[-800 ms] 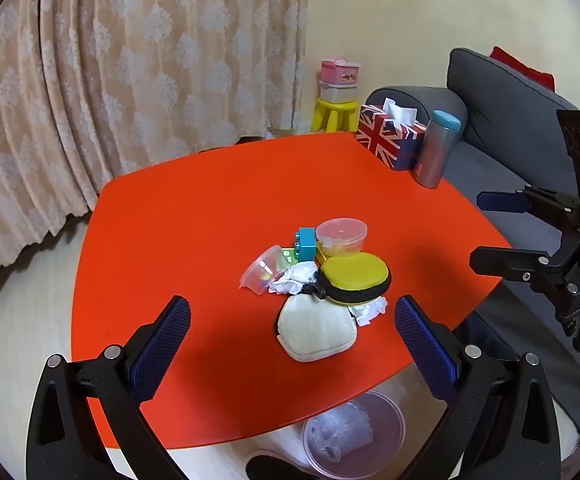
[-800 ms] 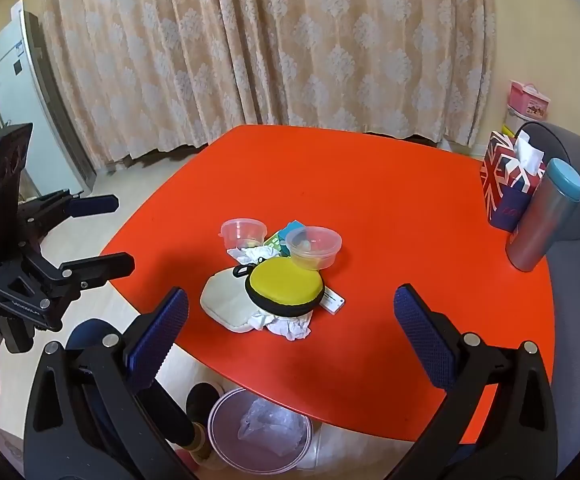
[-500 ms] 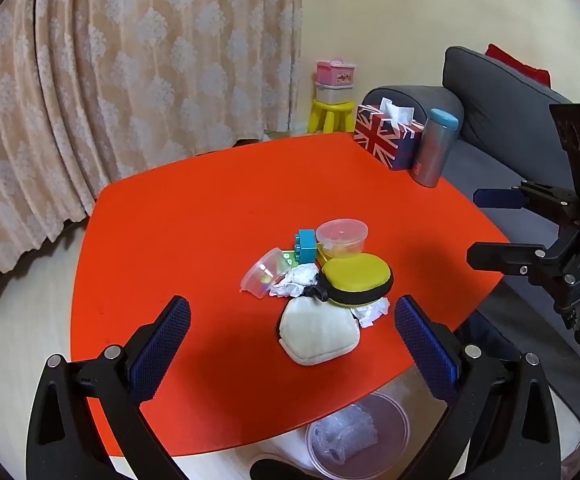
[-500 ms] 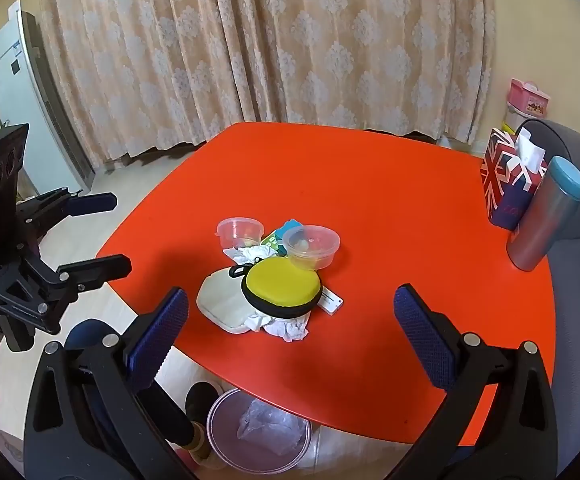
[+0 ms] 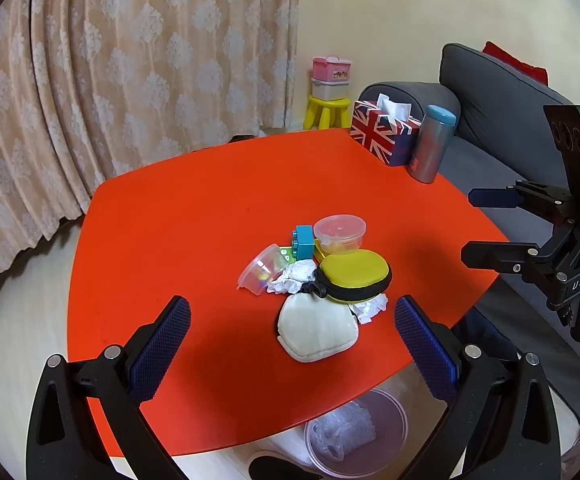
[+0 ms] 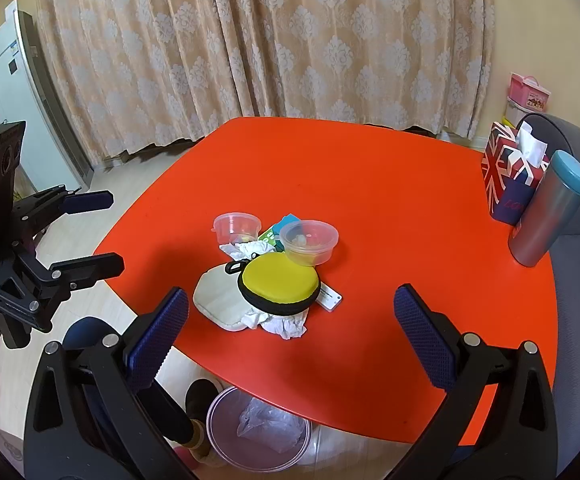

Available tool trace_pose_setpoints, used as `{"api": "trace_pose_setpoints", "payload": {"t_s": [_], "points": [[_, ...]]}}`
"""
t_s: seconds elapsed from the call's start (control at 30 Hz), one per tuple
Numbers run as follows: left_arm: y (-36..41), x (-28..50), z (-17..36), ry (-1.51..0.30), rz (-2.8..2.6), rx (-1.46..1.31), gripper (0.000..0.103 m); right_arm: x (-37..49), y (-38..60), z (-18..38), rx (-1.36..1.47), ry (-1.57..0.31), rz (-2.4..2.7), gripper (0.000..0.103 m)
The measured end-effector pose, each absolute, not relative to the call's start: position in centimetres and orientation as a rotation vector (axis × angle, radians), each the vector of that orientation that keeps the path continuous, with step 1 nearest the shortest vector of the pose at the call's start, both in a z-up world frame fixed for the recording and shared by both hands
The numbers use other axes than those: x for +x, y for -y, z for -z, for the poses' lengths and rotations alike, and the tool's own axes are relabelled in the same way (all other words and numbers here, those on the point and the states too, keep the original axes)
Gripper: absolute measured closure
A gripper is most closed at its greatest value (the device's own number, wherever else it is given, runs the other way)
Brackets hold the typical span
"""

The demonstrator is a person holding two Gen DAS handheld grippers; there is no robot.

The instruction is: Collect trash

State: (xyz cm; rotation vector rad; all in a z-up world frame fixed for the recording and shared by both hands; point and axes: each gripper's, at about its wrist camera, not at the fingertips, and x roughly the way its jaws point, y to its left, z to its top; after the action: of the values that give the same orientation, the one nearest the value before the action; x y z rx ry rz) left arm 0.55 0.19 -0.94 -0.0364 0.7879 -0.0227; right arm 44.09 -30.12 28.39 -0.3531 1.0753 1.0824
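A small pile sits on the orange table (image 5: 193, 216): crumpled white tissue (image 5: 294, 276) (image 6: 281, 324), a yellow zip case (image 5: 354, 276) (image 6: 278, 284), a cream pouch (image 5: 316, 332) (image 6: 219, 300), two clear plastic cups (image 5: 340, 234) (image 6: 310, 242) and a blue block (image 5: 304, 238). A clear trash bin (image 5: 356, 434) (image 6: 257, 428) stands on the floor under the table's near edge. My left gripper (image 5: 292, 344) is open and empty, above the near edge in front of the pile. My right gripper (image 6: 292, 344) is open and empty, also short of the pile.
A Union Jack tissue box (image 5: 384, 132) (image 6: 512, 176) and a grey bottle with a teal lid (image 5: 430, 144) (image 6: 546, 216) stand at the table's far corner. A grey sofa (image 5: 502, 96) is beside it. Curtains (image 6: 290, 40) hang behind.
Both grippers have drifted slightly; the pile sits a little higher and farther in the views. Nothing on the table has moved.
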Motion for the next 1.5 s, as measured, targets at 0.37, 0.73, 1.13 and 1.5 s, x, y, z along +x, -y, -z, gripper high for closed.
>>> {"api": "trace_pose_setpoints", "payload": {"t_s": [0.37, 0.73, 1.13, 1.5], "points": [[-0.28, 0.54, 0.86, -0.787, 0.022, -0.043, 0.005, 44.08, 30.25, -28.33, -0.359, -1.071, -1.078, 0.003], [-0.23, 0.58, 0.85, -0.788, 0.021, -0.042, 0.005, 44.06, 30.22, -28.36, -0.359, -1.072, -1.078, 0.003], [-0.29, 0.56, 0.79, -0.789, 0.023, -0.043, 0.005, 44.04, 30.23, -28.36, -0.36, -1.073, -1.079, 0.003], [-0.37, 0.59, 0.72, -0.79, 0.023, -0.044, 0.005, 44.09, 30.43, -28.55, -0.358, -1.074, -1.079, 0.003]]}}
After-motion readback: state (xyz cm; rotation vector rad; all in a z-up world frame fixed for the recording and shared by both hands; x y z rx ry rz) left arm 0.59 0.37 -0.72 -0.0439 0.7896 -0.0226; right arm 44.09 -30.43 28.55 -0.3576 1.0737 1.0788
